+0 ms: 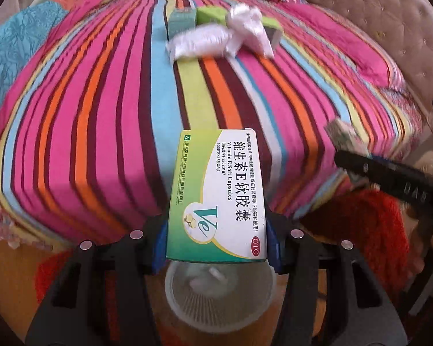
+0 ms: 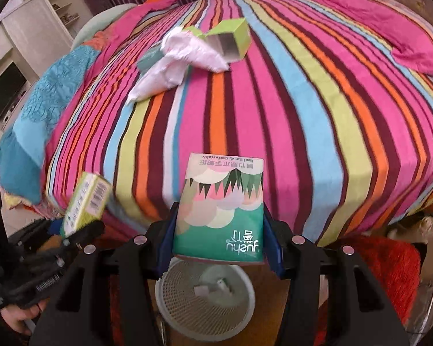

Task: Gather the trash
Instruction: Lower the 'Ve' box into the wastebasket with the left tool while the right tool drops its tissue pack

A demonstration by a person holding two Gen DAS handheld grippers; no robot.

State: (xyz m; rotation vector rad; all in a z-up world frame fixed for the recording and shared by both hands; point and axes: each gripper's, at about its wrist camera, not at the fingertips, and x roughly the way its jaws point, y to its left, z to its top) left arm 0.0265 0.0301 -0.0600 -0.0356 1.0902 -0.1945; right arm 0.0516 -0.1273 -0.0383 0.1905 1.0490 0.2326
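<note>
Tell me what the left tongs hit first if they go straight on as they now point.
Probably the striped bedspread: the left tongs, shut on the vitamin E box, aim along the bed toward the white crumpled wrapper. Depth is unclear, so box might skim over bedding before reaching it.

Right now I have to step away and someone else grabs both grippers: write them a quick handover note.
Left gripper: shut on the vitamin E box, right above the bin.
Right gripper: shut on the tissue pack, also above the bin.
Done: a few scraps seem to lie in the bin already.
Left: drop both items in, then fetch from the bed the white wrappers, the green box and the teal box.
</note>
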